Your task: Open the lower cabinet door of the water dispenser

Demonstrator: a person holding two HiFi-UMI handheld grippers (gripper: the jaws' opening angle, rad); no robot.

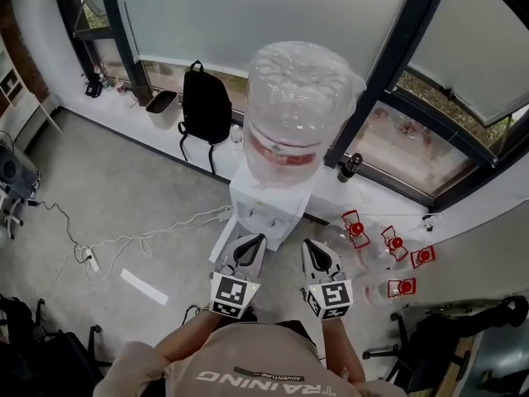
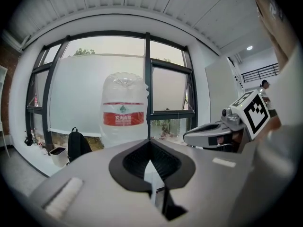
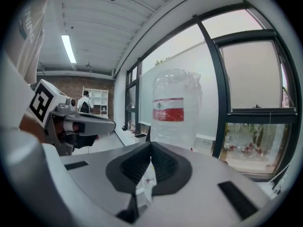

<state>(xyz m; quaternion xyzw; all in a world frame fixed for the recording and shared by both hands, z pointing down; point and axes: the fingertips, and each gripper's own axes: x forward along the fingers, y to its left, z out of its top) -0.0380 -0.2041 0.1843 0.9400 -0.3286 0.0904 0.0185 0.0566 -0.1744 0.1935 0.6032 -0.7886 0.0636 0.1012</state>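
The white water dispenser (image 1: 266,208) stands against the window sill, with a big clear bottle (image 1: 291,114) bearing a red label on top. From above, its lower cabinet door is hidden. My left gripper (image 1: 252,242) and right gripper (image 1: 316,249) hover side by side just in front of the dispenser's top, apart from it. In the left gripper view the jaws (image 2: 149,142) meet at the tip with nothing between them, and the bottle (image 2: 123,109) stands straight ahead. The right gripper (image 3: 150,144) is likewise shut and empty, facing the bottle (image 3: 173,107).
A black backpack (image 1: 204,106) and a dark bin (image 1: 161,102) lean at the wall left of the dispenser. Several empty red-capped bottles (image 1: 390,243) lie on the floor to the right. A white cable and power strip (image 1: 92,261) trail across the floor at left.
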